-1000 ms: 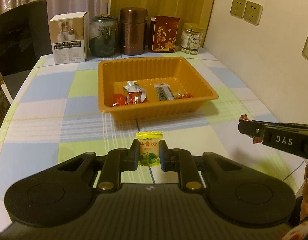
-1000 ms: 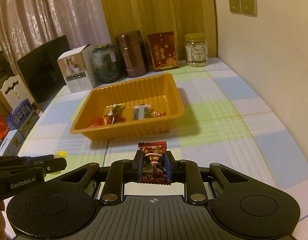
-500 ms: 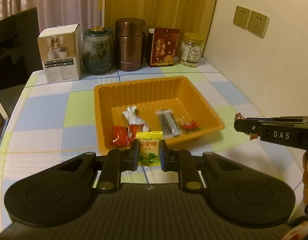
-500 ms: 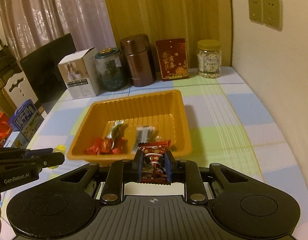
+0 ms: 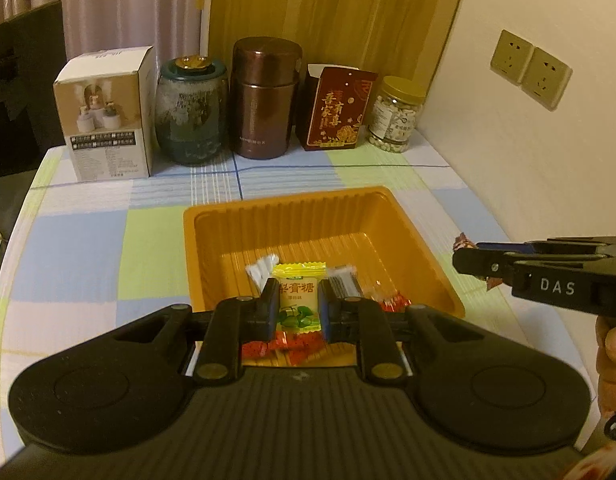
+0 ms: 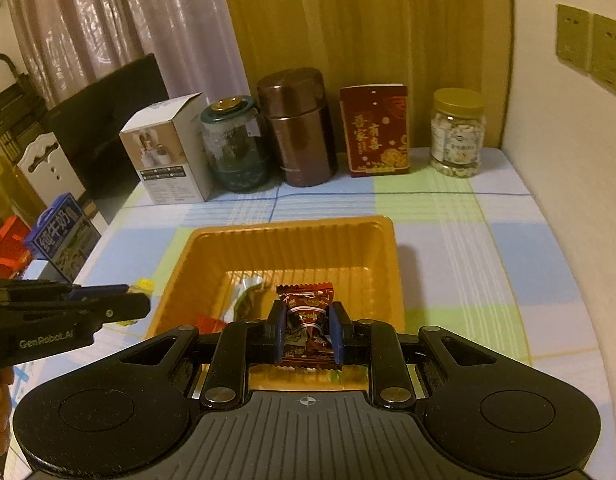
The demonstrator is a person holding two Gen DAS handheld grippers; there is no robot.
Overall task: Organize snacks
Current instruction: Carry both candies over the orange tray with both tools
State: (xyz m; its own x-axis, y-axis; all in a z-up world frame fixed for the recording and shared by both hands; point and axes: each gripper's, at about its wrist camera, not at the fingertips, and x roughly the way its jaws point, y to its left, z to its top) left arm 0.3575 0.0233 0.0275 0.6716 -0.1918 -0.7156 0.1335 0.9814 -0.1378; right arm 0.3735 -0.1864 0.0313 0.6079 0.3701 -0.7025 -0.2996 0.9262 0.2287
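An orange tray (image 5: 292,216) (image 6: 292,236) sits mid-table and holds several wrapped snacks, red ones (image 5: 394,303) and a white one (image 5: 262,268). My left gripper (image 5: 298,304) is shut on a yellow candy packet (image 5: 298,296) and holds it above the tray's near part. My right gripper (image 6: 307,326) is shut on a dark brown-red candy (image 6: 307,312) and holds it over the tray's near edge. Each gripper shows from the side in the other's view: the right one (image 5: 468,258), the left one (image 6: 140,300).
Along the back of the checked tablecloth (image 5: 80,248) stand a white box (image 5: 106,116), a green glass jar (image 5: 192,112), a brown canister (image 5: 266,104), a red box (image 5: 338,110) and a jar of nuts (image 5: 396,114). A wall (image 5: 528,160) runs along the right.
Both grippers have moved forward and up with their candies, from above the bare cloth in front of the tray to over the tray's near part.
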